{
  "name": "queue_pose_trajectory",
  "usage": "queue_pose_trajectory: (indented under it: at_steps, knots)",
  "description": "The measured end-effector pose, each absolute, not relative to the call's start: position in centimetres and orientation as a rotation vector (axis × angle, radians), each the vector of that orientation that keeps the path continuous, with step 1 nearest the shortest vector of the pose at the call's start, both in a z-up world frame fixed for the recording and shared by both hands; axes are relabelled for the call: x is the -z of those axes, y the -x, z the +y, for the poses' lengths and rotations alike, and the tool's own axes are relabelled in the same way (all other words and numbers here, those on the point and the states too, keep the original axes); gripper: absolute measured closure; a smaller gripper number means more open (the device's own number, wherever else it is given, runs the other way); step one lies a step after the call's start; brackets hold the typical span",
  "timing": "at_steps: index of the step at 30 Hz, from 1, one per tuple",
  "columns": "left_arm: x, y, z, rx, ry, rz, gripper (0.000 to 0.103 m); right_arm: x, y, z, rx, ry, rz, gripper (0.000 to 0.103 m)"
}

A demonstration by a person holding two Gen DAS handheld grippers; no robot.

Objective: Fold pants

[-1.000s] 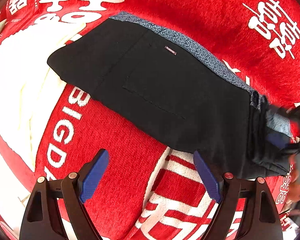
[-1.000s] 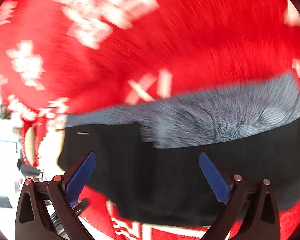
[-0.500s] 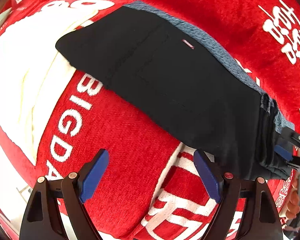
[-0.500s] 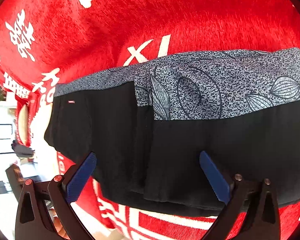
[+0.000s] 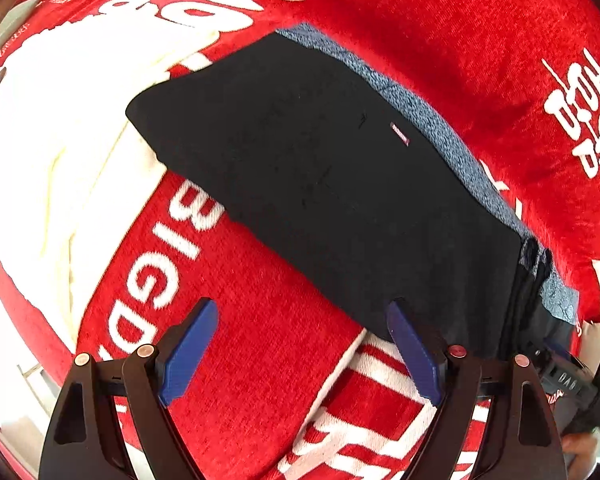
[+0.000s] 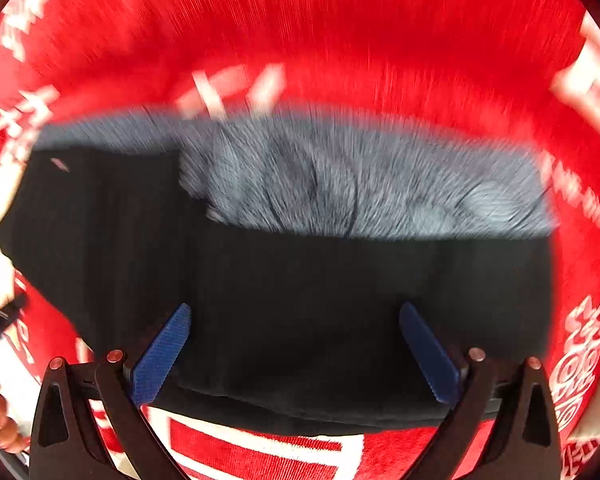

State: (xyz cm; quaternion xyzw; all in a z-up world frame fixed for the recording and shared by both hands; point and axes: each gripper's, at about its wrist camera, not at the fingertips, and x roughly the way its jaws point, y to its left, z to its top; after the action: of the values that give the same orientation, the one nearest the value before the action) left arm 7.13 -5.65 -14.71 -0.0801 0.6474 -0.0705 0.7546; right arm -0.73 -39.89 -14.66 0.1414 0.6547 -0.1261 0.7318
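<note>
Black pants [image 5: 332, 184], apparently folded, grey patterned edge.

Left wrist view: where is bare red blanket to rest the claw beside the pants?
Free: the red woven blanket under the open left claw, between the white "BIGD" lettering and the folded black pants, and beyond their grey patterned edge. Crowded: the pants' bunched end by the right claw.
</note>
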Motion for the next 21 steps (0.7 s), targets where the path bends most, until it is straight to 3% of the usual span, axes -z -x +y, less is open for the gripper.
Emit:
queue_pose_trajectory:
  at_steps: [9, 17, 21]
  knots:
    - [13.3, -14.3, -8.2, 0.195, 0.094, 1.285, 0.016, 14.6, 0.5, -39.2, 0.3, -0.245, 1.413, 0.0]
    - [17.2, -21.3, -10.7, 0.039, -0.084, 1.229, 0.016, 14.6, 0.4, -39.1, 0.308, -0.241, 1.405, 0.0]
    - [17.9, -22.7, -8.1, 0.024, -0.029, 1.261, 0.005, 15.0, 0.7, -39.4, 0.307, -0.241, 1.399, 0.0]
